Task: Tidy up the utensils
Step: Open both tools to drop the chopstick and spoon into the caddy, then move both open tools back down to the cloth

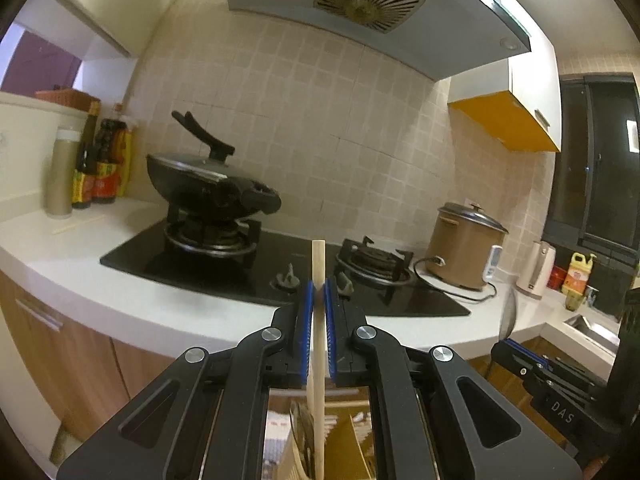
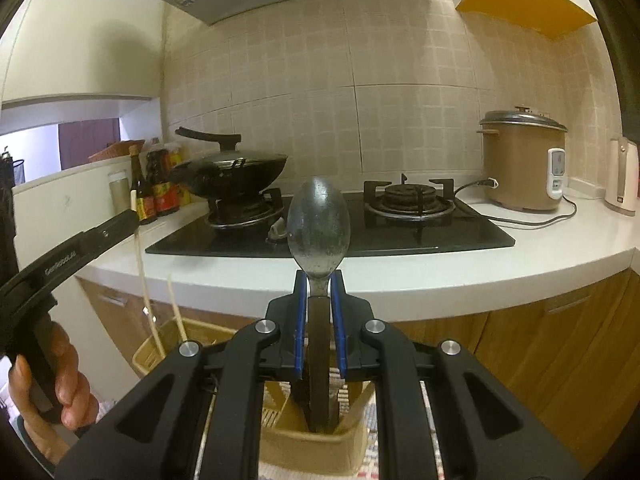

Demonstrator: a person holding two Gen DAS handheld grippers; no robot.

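Spoon (image 2: 319, 224) between right gripper (image 2: 319, 280) pads

From the left wrist we look nearly level along the fingers, in front of the counter, at the stove (image 1: 280, 272). From the right wrist we face it likewise; both views share the wok (image 2: 236, 170) and rice cooker (image 2: 520, 168).

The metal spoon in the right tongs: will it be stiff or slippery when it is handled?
The metal spoon probably stays stiff: it stands upright without bending. Its smooth, shiny surface may slip. The bowl above the right tongs could make it top-heavy and apt to tilt.
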